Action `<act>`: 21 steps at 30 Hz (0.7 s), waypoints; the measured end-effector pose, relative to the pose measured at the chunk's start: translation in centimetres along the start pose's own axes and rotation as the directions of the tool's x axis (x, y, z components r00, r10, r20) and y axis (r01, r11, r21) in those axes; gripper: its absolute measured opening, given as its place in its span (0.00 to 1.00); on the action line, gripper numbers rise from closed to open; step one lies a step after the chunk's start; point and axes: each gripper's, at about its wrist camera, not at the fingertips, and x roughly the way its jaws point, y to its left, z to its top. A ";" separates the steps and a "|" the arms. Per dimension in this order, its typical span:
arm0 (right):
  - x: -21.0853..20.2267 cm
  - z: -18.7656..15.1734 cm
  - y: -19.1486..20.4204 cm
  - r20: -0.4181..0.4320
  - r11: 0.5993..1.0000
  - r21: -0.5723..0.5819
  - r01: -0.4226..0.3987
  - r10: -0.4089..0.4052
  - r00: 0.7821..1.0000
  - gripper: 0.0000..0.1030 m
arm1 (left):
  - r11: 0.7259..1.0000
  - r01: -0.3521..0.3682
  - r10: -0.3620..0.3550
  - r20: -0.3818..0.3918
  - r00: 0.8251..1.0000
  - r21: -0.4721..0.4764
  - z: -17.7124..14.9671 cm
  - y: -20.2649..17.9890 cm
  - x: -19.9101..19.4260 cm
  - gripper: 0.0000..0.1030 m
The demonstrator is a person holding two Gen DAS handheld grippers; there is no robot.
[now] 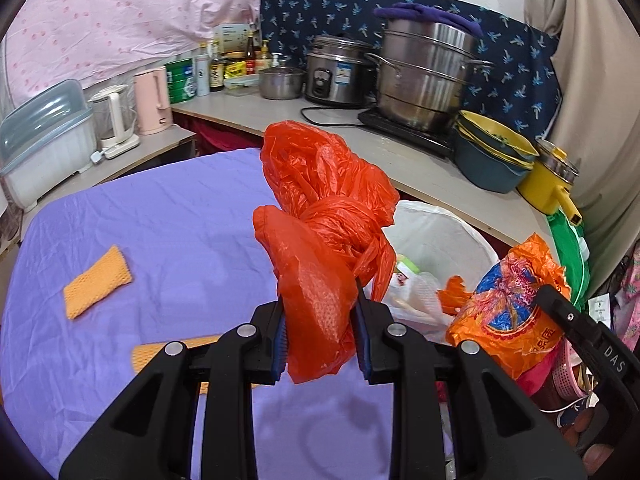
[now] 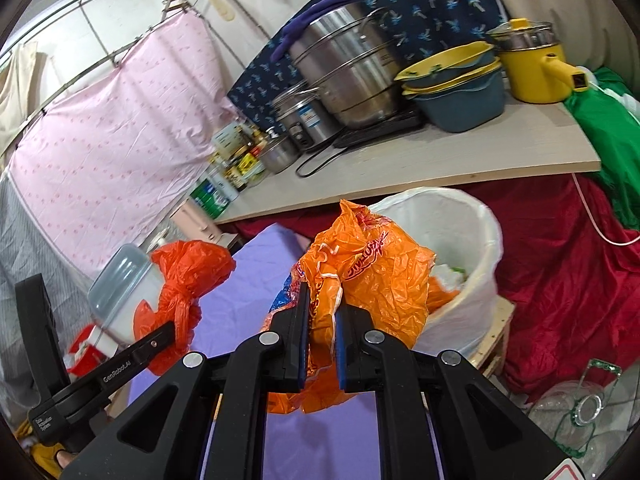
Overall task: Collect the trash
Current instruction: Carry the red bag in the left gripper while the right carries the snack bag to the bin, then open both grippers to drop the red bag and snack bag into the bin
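My left gripper (image 1: 320, 316) is shut on a knotted red plastic bag (image 1: 324, 216) and holds it above the purple-covered table (image 1: 168, 220). The red bag also shows in the right wrist view (image 2: 180, 280), with the left gripper (image 2: 168, 332) on it. My right gripper (image 2: 322, 320) is shut on a crumpled orange printed bag (image 2: 380, 276), seen too in the left wrist view (image 1: 508, 300). A white-lined trash bin (image 2: 464, 248) with rubbish inside stands just beyond the orange bag; it also shows in the left wrist view (image 1: 436, 236).
Two orange sponges (image 1: 98, 282) lie on the purple cloth. A counter (image 2: 440, 160) behind the bin holds steel pots (image 2: 348, 76), stacked basins (image 2: 456, 88), a yellow pot, bottles and kettles (image 1: 150, 100). Red cloth (image 2: 560, 280) and clear plastic lie on the floor at right.
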 end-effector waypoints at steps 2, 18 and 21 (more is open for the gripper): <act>-0.4 0.3 -1.0 0.012 1.000 0.012 0.013 -0.013 1.000 0.10 | 1.000 0.011 -0.010 -0.007 1.000 0.012 -0.1 -1.0 0.4 0.25; -1.1 3.3 -5.8 0.061 0.996 0.042 0.073 -0.075 0.995 0.10 | 0.995 0.070 -0.066 -0.054 0.996 0.077 0.2 -6.9 3.4 0.25; -0.6 4.0 -5.9 0.064 0.996 0.029 0.081 -0.083 0.995 0.10 | 0.993 0.077 -0.072 -0.060 0.996 0.087 0.5 -7.5 4.1 0.25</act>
